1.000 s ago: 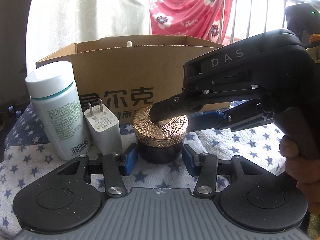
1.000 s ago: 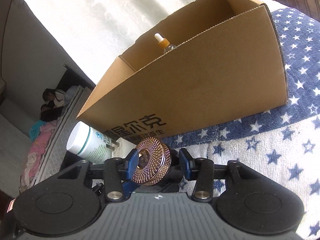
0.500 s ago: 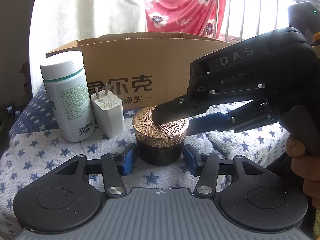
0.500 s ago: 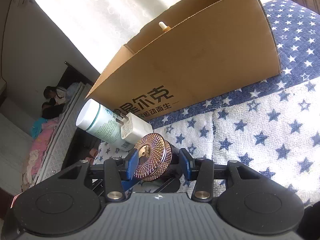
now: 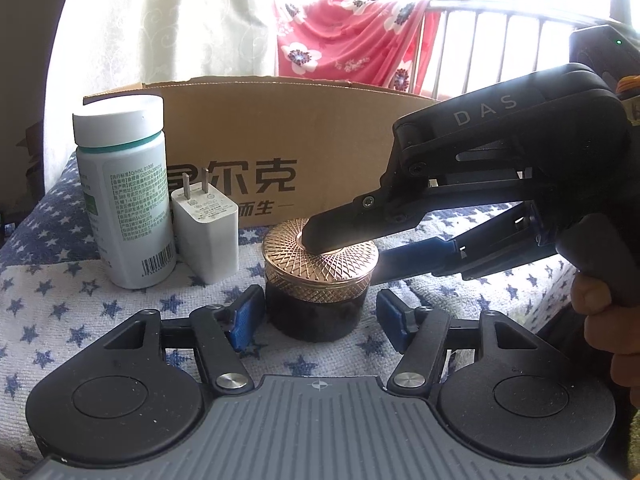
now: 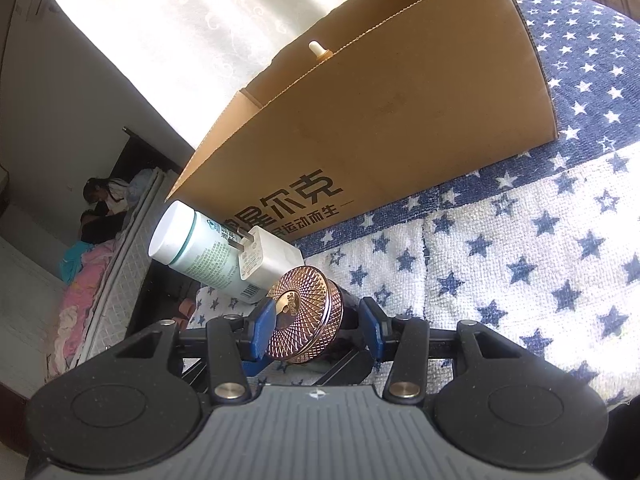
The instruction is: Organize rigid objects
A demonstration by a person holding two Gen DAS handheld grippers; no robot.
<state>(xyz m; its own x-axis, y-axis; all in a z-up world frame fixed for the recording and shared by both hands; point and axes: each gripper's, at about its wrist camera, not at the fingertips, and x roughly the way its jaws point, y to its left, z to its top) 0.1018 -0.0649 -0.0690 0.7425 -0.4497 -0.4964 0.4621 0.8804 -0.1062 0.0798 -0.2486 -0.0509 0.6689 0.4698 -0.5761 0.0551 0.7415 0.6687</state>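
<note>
L gripper (image 5: 320, 316) fingers are opening off the jar (image 5: 318, 276) standing on the blanket (image 5: 60, 300) by the box (image 5: 320, 128), R gripper (image 6: 316, 330) is clamping lid-to-base; keep R grip firm, lift straight.

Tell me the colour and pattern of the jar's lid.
Rose-gold metallic lid with a fine crisscross diamond pattern, on a dark jar; clearest in the left wrist view.

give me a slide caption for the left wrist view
Opening left gripper flanks a gold-lidded jar held top and bottom by the right gripper.
</note>
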